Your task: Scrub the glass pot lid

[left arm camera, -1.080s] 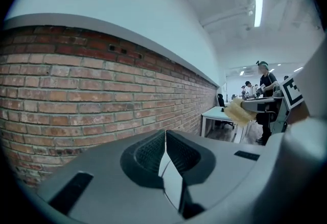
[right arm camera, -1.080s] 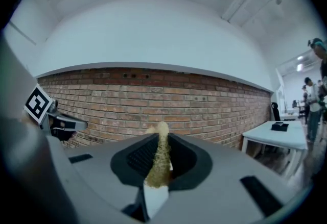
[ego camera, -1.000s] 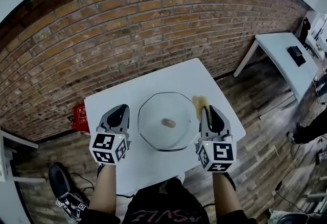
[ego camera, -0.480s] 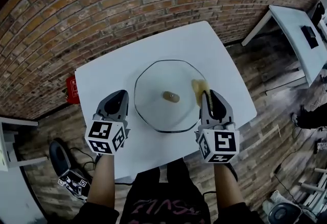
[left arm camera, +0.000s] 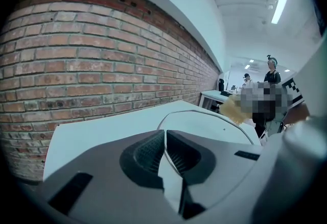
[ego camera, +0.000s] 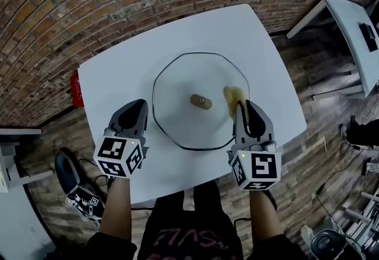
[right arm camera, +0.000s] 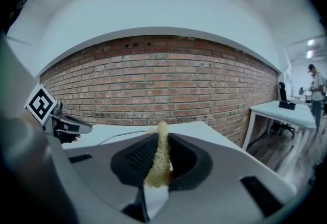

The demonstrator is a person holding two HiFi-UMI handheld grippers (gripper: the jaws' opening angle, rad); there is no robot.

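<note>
A glass pot lid (ego camera: 198, 102) with a dark rim and a brown knob (ego camera: 201, 100) lies flat on the white table (ego camera: 118, 75). My right gripper (ego camera: 241, 105) is shut on a thin yellow-brown scrubbing sponge (ego camera: 231, 99), which stands edge-up between the jaws (right arm camera: 157, 159) and hangs over the lid's right part. My left gripper (ego camera: 137, 112) is shut with nothing in it, just left of the lid's rim (left arm camera: 204, 116). In the left gripper view the sponge (left arm camera: 232, 108) shows beyond the lid.
A brick wall (ego camera: 89, 4) runs behind the table. A red box (ego camera: 74, 90) sits on the floor at the table's left edge. A second white table (ego camera: 355, 34) stands at the right. People stand far off in the room (left arm camera: 271, 72).
The view has tilted down and the table with the lid now sits lower and nearer. The sponge now reaches over the lid's right part instead of its rim. Both grippers stay shut.
</note>
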